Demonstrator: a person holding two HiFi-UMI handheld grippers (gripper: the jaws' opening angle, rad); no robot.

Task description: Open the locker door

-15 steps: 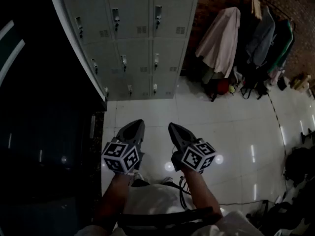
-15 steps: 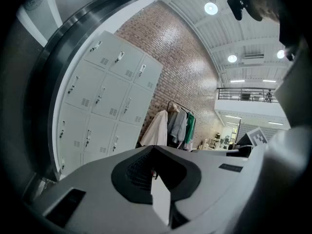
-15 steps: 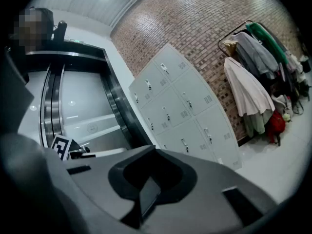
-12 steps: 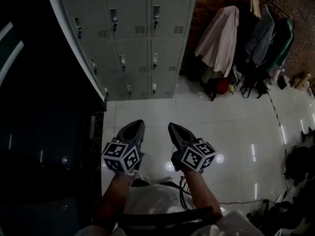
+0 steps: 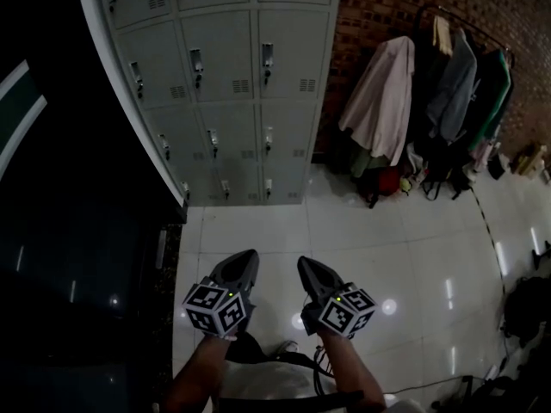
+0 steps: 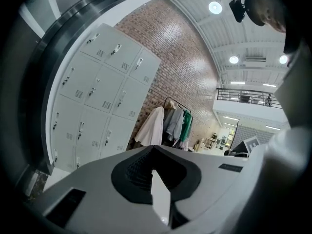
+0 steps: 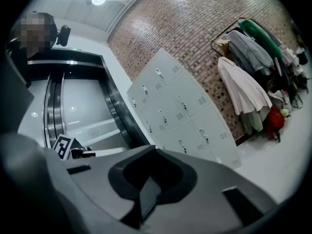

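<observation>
A grey bank of lockers [image 5: 224, 84] stands ahead against a brick wall, all its doors shut, each with a small latch handle. My left gripper [image 5: 244, 256] and right gripper [image 5: 306, 263] are held side by side low over the white tiled floor, well short of the lockers and touching nothing. Both have their jaws together with nothing between them. The left gripper view shows its joined jaw tips [image 6: 155, 147] with the lockers [image 6: 97, 101] far off to the left. The right gripper view shows its joined tips [image 7: 156, 150] below the lockers [image 7: 175, 116].
A clothes rack [image 5: 430, 101] hung with coats stands right of the lockers, with bags [image 5: 387, 179] on the floor under it. A dark curved glass wall [image 5: 69, 231] runs along the left. A black bag [image 5: 525, 299] lies at the far right.
The head view has tilted up, so more locker rows show and both grippers sit lower in the picture. The grippers keep their side-by-side pose, jaws unchanged.
</observation>
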